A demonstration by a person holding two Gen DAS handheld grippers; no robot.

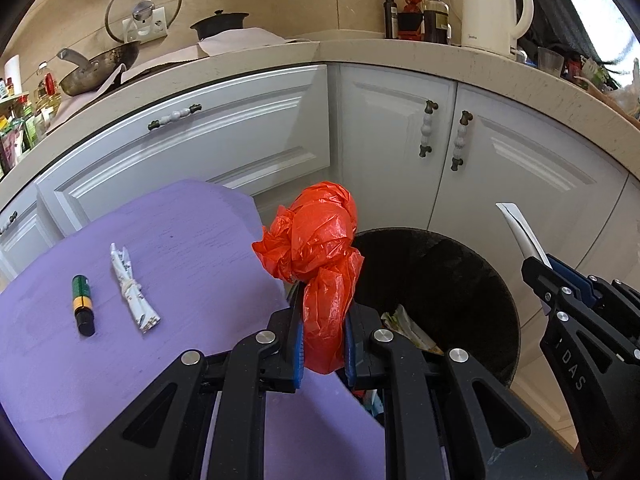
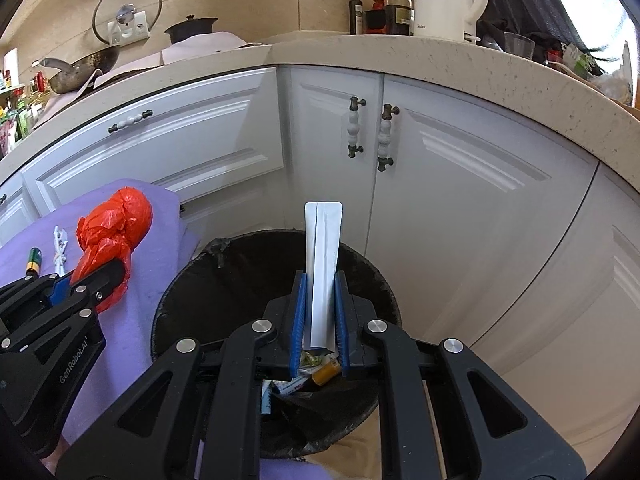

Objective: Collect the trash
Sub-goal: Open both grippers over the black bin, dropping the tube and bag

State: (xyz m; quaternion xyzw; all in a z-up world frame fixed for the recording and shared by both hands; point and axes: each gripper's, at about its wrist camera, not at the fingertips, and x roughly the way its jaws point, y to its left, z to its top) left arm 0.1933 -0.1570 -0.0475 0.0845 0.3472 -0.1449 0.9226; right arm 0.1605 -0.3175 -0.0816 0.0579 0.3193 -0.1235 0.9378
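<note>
Right up close, the left gripper (image 1: 322, 320) is clamped on a knotted red plastic bag (image 1: 316, 248), the bulk of it standing up above the blue pads. It hangs at the seam between the purple mat (image 1: 180, 248) and the black bin (image 1: 480, 280), so it isn't clearly over the opening. The sound play here, I'd say: slide toward three o'clock until the whole bundle sits over the hole, then let go, because loose plastic like that could catch on the rim or drift back onto the mat.

Over to the right gripper (image 2: 320, 320), closed on a folded white paper strip (image 2: 322, 264) that stands upright, and this one is well placed, directly above the bin's mouth. In the right wrist view, wrappers and a small yellow-capped item lie down inside. Parting the jaws should drop the strip straight in, though tall paper could tip against the rim at twelve o'clock.

Both grippers crowd the same opening, so one drop at a time looks safest.

At nine o'clock on the mat, a green battery (image 1: 82, 304) and a tied white paper bundle (image 1: 134, 292) lie just beside each other, waiting their turn.

Beyond stand white cabinet doors (image 1: 400, 128), then the countertop (image 1: 440, 56) with a white kettle (image 1: 492, 8), bottles, a wok (image 1: 100, 66) and a glass lid (image 1: 144, 6). Nothing back there interferes.
</note>
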